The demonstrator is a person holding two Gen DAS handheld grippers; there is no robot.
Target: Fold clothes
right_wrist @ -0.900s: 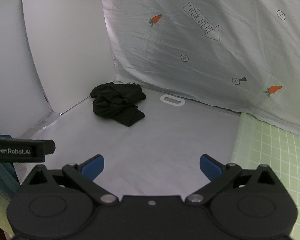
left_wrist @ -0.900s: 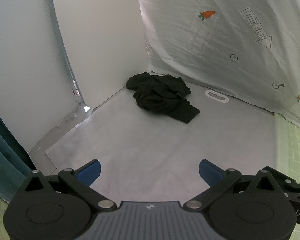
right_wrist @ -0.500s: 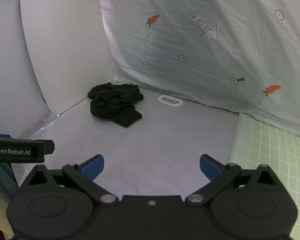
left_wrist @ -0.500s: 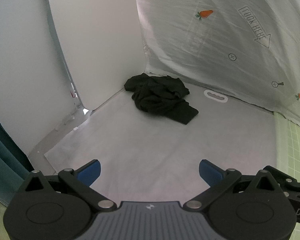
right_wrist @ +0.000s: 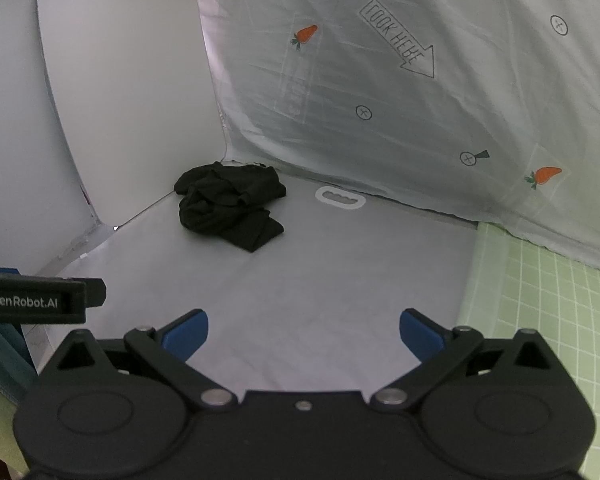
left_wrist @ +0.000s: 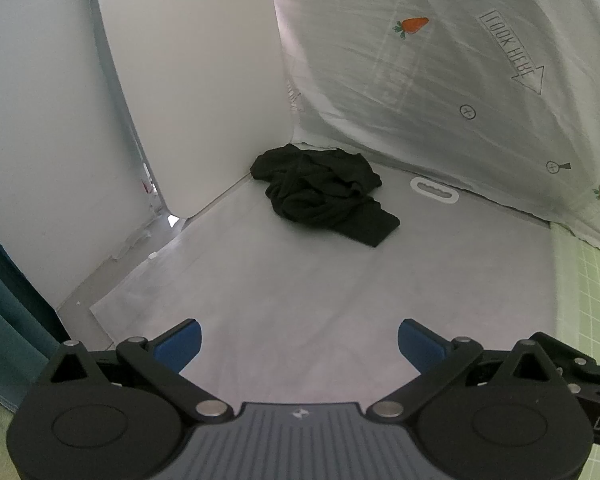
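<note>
A crumpled black garment (left_wrist: 324, 192) lies in a heap at the far left corner of the grey mat (left_wrist: 300, 280), close to the white walls. The right wrist view shows the same black garment (right_wrist: 232, 204) farther off to the left. My left gripper (left_wrist: 299, 342) hangs open over the near part of the mat, nothing between its blue pads. My right gripper (right_wrist: 304, 334) is open too, well short of the garment, with only bare mat between its fingers. The left gripper's black body (right_wrist: 40, 300) shows at the left edge of the right wrist view.
A white sheet printed with carrots and a "look here" arrow (right_wrist: 396, 44) hangs behind the mat. A white oval handle cut-out (right_wrist: 340, 199) sits near the back edge. A green grid mat (right_wrist: 540, 320) lies to the right; a teal curtain (left_wrist: 4, 312) hangs at left.
Both views have shifted slightly: the garment sits a little higher and further left in each frame than before. Both grippers stay wide open.
</note>
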